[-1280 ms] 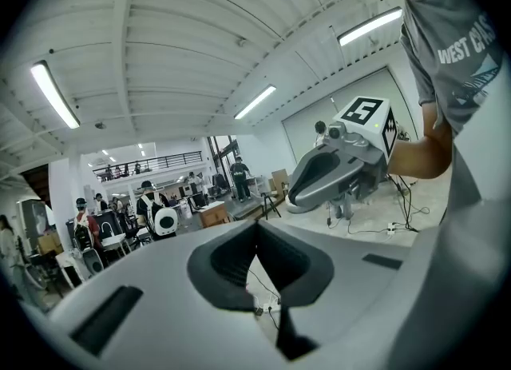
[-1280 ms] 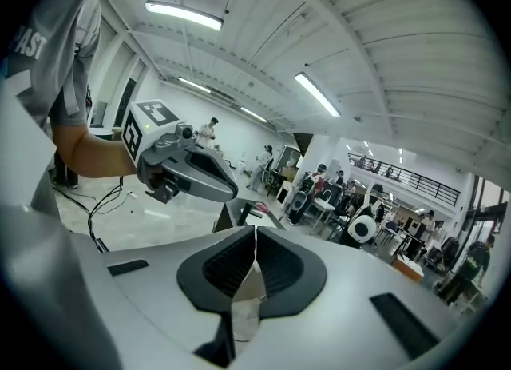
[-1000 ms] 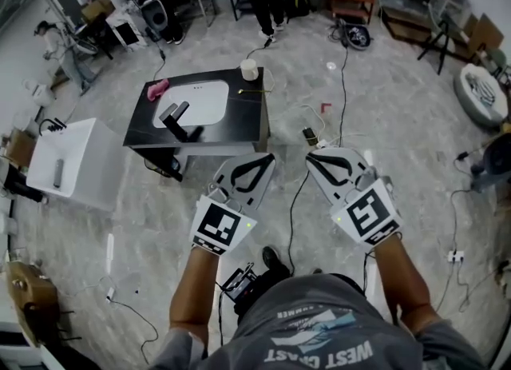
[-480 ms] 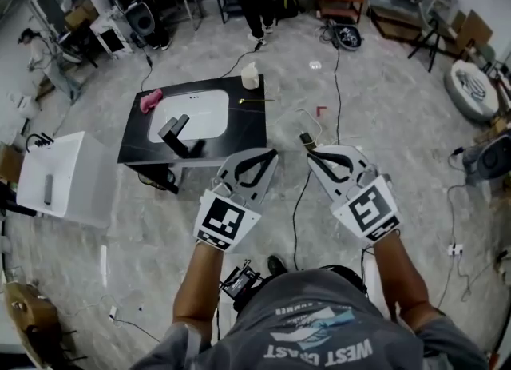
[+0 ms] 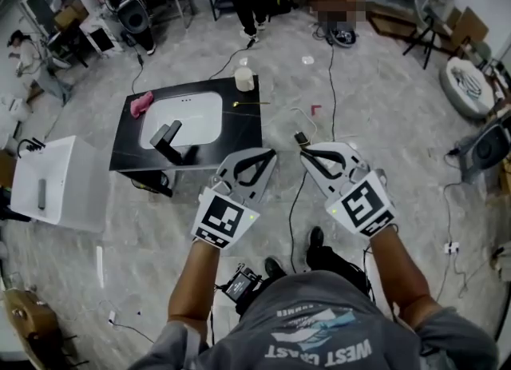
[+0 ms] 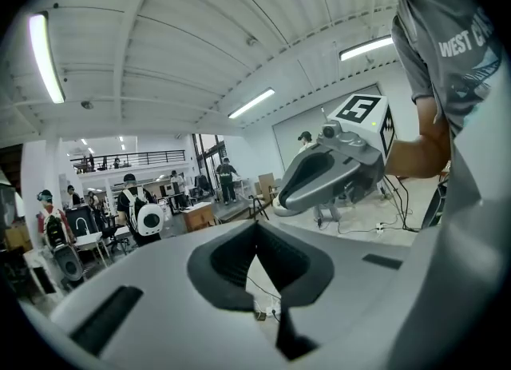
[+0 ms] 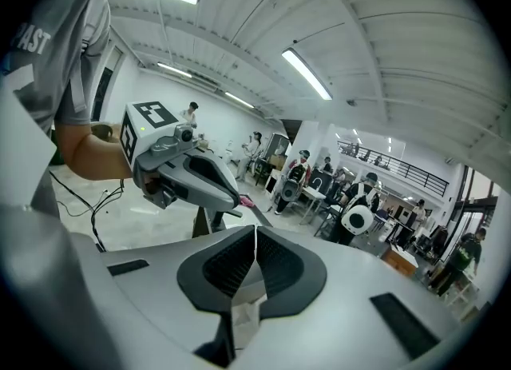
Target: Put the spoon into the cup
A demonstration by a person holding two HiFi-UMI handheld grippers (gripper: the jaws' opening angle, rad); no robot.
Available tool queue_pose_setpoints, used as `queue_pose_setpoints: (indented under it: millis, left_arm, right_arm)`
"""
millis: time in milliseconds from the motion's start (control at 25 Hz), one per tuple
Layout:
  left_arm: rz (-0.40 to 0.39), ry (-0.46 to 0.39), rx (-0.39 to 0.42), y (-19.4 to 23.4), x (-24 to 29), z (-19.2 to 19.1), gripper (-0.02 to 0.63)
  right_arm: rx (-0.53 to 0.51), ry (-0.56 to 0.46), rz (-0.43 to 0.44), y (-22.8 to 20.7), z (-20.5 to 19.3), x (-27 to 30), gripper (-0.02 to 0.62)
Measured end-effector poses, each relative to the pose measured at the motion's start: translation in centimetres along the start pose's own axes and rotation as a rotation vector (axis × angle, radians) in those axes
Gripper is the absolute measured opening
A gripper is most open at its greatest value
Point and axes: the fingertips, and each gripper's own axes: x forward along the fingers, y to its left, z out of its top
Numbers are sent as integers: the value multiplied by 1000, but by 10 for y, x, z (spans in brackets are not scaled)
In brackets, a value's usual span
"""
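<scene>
Head view: spoon (image 5: 249, 104) lies on the black table (image 5: 239, 133) near the cup (image 5: 243, 79), well apart from my left gripper (image 5: 274, 153) and right gripper (image 5: 303, 151). Left gripper view — jaws pressed together, empty. Right gripper view — same, nothing pinched.

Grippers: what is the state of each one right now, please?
Left gripper: closed, holding nothing.
Right gripper: closed, holding nothing.
</scene>
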Motion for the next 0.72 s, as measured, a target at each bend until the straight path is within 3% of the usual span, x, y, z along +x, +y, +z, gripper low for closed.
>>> queue_pose_setpoints:
  millis: [400,600,720]
  left_arm:
    - [120,79,-13,44,43,-4,3]
    - [205,55,-77,61,92,-17,3]
    - [230,101,-62,68,104,-10,3]
  right_arm:
    - [0,-71,100,-56,-17,32,32]
    - [-70,-73,167,-99,-48,57,32]
    - [-75,-106,197,-118,-43,58,32]
